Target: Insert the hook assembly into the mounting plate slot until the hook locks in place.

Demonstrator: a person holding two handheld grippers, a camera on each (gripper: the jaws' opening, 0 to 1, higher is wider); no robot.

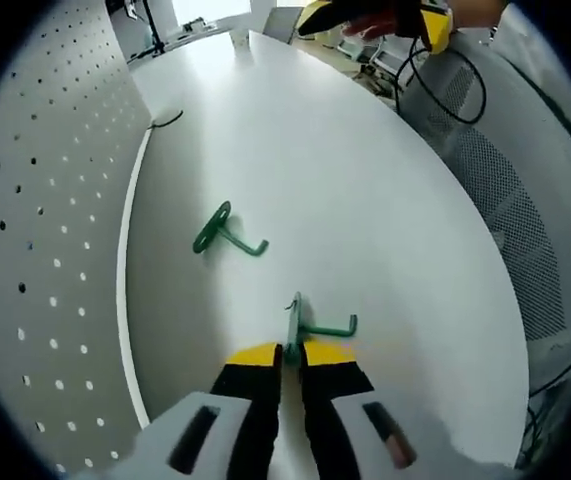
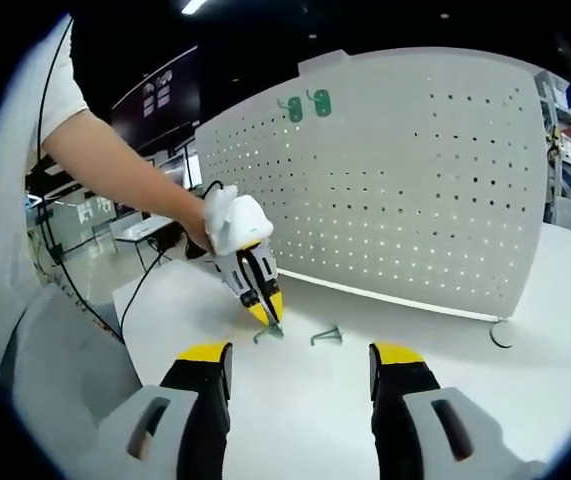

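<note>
Hook in jaws: green wire hook [image 1: 299,325] stands at the tips of the left gripper [image 1: 292,352], whose yellow-tipped jaws are pressed together on its upright plate; the bent arm points off to the right, low over the bench [image 1: 365,200].
Same hook, right gripper view: a small green shape [image 2: 268,331] under the left gripper's [image 2: 265,310] yellow tips, at the bench [image 2: 465,350] surface.
Second hook: lies loose on the bench [image 1: 227,231], farther out, apart from the held one; in the right gripper view it sits just beside the left gripper [image 2: 326,335].
Mounting plate: white pegboard [image 1: 35,250] stands upright along the bench's edge, left of both hooks; seen face-on in the right gripper view [image 2: 415,190], two green pieces [image 2: 307,105] near its top.
Right gripper: [image 2: 300,365] jaws spread wide, nothing between them, above the bench.
Person: bare forearm [image 2: 125,175] reaches to the left gripper.
</note>
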